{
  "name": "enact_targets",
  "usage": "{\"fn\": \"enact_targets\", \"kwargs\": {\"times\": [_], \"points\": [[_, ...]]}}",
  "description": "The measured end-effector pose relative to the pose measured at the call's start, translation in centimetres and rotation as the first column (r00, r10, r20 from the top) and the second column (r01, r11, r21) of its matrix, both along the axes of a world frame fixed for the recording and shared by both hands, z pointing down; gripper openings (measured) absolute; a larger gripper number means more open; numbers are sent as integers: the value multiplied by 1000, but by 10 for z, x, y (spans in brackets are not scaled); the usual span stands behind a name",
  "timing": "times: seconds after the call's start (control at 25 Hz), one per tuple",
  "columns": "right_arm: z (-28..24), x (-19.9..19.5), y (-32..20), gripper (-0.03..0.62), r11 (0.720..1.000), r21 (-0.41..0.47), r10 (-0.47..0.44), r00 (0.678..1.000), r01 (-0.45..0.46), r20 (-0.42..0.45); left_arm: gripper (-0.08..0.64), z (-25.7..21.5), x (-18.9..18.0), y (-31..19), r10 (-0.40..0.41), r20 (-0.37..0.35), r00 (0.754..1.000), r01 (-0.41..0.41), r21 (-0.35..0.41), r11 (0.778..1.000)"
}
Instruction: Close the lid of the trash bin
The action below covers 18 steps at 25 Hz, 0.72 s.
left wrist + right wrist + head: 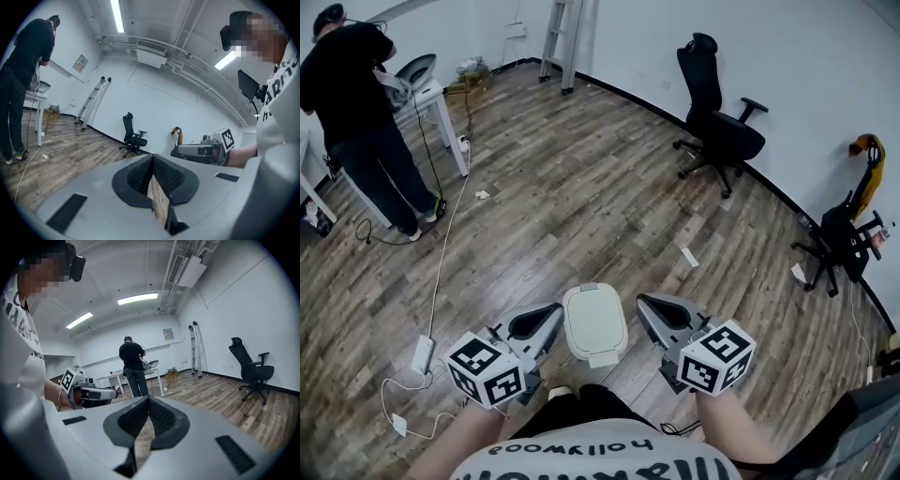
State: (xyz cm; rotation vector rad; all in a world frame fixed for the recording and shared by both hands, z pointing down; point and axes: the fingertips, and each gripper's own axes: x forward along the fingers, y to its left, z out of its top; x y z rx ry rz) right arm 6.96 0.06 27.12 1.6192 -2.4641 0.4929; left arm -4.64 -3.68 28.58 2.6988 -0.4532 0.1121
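Note:
A small white trash bin [593,323] stands on the wood floor just in front of my feet. From above its lid looks flat and level on the bin. My left gripper [551,313] hangs close by the bin's left side and my right gripper [647,305] by its right side; neither touches it. Both are shut with nothing held. In the left gripper view the jaws of the left gripper [151,160] meet tip to tip, and the right gripper [201,151] shows beyond. In the right gripper view the right gripper [148,401] is likewise shut. The bin is out of both gripper views.
A person [358,103] stands at a white table [431,94] at the far left. Cables and a power strip [423,354] lie on the floor at left. One black office chair [717,122] and another [844,234] stand by the right wall, a ladder [561,37] at the back.

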Motion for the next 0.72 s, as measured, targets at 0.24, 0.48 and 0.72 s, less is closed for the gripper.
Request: {"fn": "enact_targets", "kwargs": {"times": [0.24, 0.48, 0.72], "points": [[0, 5, -4, 11, 1000, 1, 8, 1000, -8, 8, 7, 2, -4, -6, -26, 17, 1000, 26, 1, 1000], [0, 9, -6, 10, 1000, 6, 14, 1000, -14, 17, 7, 1, -4, -5, -30, 20, 999, 30, 6, 1000], [4, 4, -11, 11, 1000, 8, 15, 1000, -15, 24, 7, 7, -12, -10, -33, 31, 999, 33, 5, 999]]}}
